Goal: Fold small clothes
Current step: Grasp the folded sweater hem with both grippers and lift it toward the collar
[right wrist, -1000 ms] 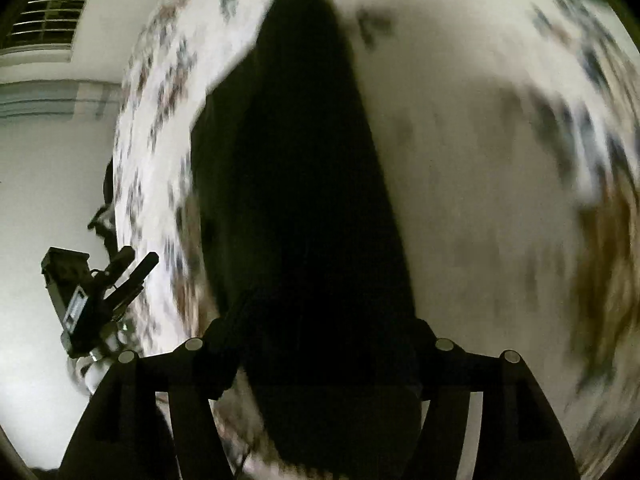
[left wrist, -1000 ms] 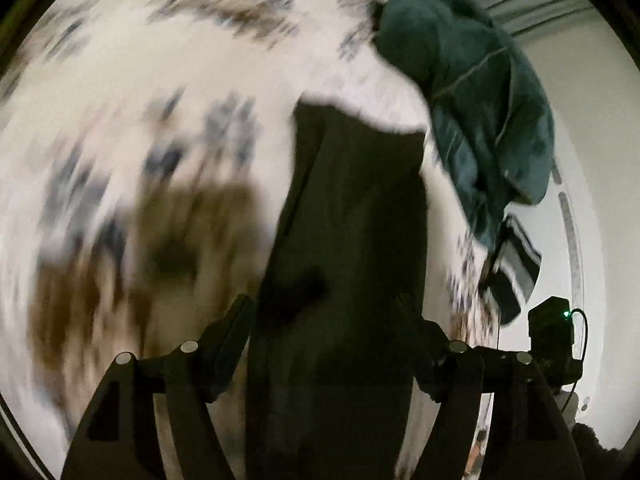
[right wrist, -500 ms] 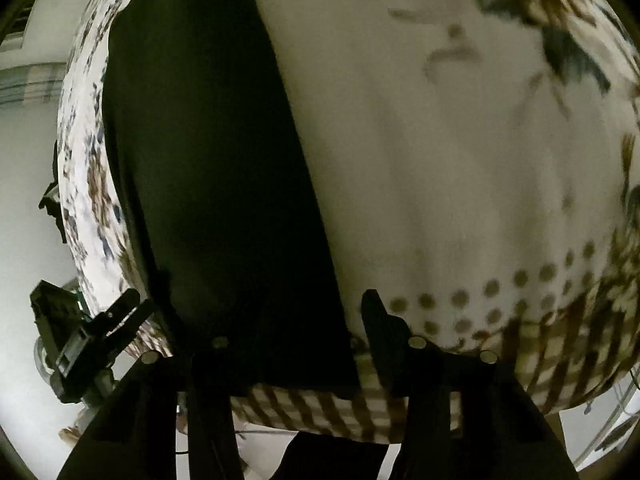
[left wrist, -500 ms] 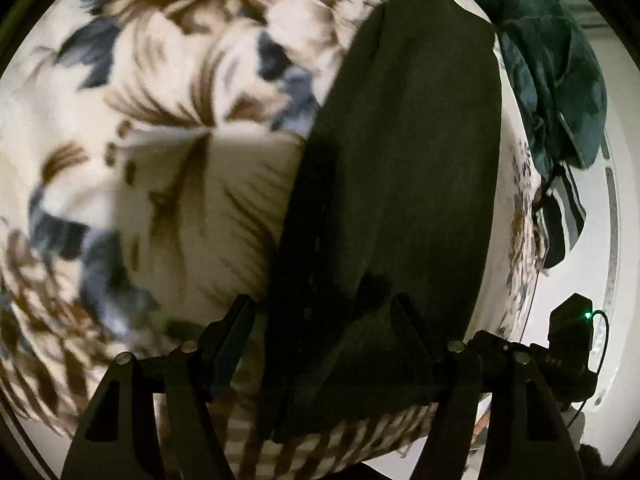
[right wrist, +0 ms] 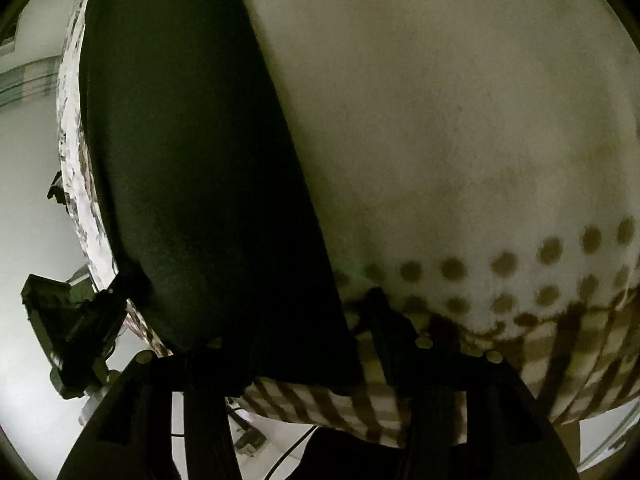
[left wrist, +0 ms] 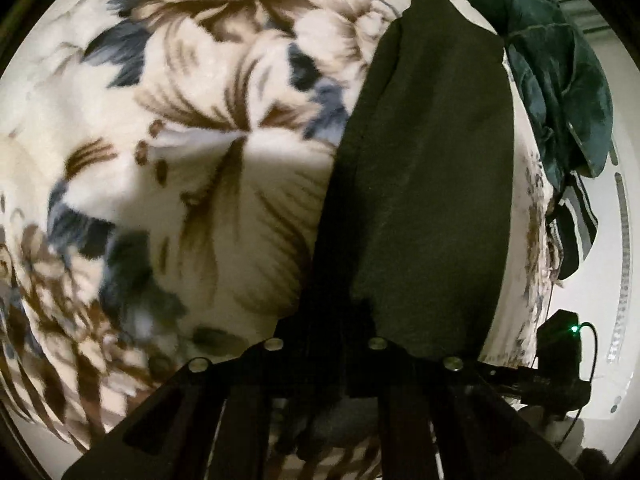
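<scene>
A dark olive garment (left wrist: 432, 184) lies long and flat on a floral blanket (left wrist: 192, 168); it also shows in the right wrist view (right wrist: 192, 168). My left gripper (left wrist: 326, 316) is shut on the garment's near left corner. My right gripper (right wrist: 316, 308) has its jaws set wide at the garment's near edge, which lies flat on the blanket between them, not pinched.
A heap of teal clothes (left wrist: 560, 88) and a striped piece (left wrist: 576, 224) lie at the blanket's far right edge. The blanket's checked border (right wrist: 360, 412) hangs over the near edge. The other gripper shows at the side of each view (left wrist: 560, 364) (right wrist: 76, 328).
The garment went from hanging in the air to lying flat on the blanket. My left gripper's jaws closed on its corner. My right gripper's jaws stayed apart.
</scene>
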